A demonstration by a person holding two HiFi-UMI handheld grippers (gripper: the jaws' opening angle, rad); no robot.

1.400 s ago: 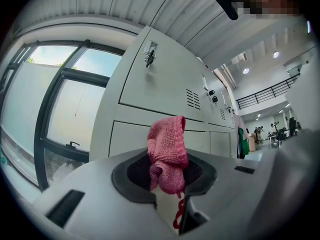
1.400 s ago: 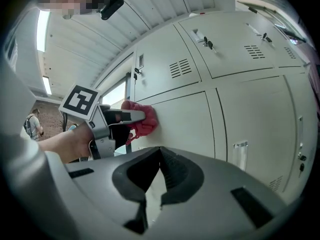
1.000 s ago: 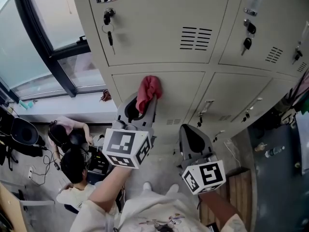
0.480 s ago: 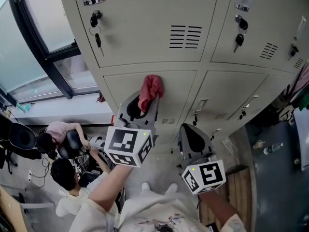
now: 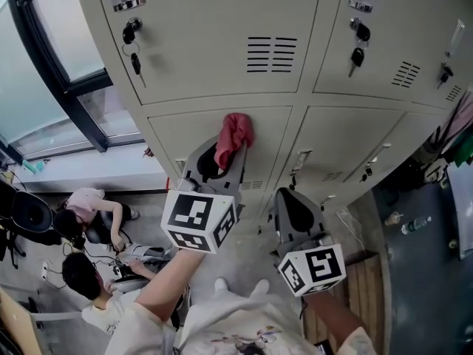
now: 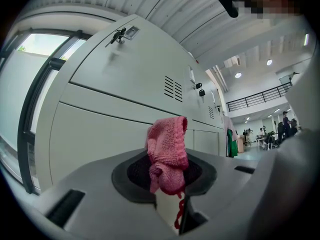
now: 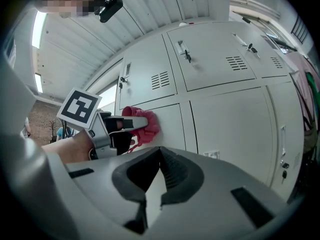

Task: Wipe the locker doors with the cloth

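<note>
The left gripper point(image 6: 167, 184) is clamped on a bunched pink cloth point(image 6: 167, 149), which stands up out of the jaws with 1 loose thread trailing below the bite. Seen from the right gripper view, the free wad of cloth is pressed against the lower locker door point(image 5: 196, 128), near its upper edge and beside the seam to the neighbouring door. The right gripper point(image 7: 159, 169) hangs to the side with its jaws together on nothing, clear of the doors. Risks noted: the hold takes only a narrow part of the cloth, so drag across the painted metal could pull it out of the jaws or fold it back, in which case the hard jaw tips would meet the door and may scratch it. The knitted weave and the loose thread could catch on the vent slots point(image 5: 271, 54) of the upper door, or on the keys point(image 5: 135, 59) hanging from its lock, should the wipe travel upward. The latch hardware point(image 5: 299, 160) on the adjacent lower door is a similar snag point for a sideways stroke. The wad is small, so I judge that coverage per pass is poor and patches may be missed.
</note>
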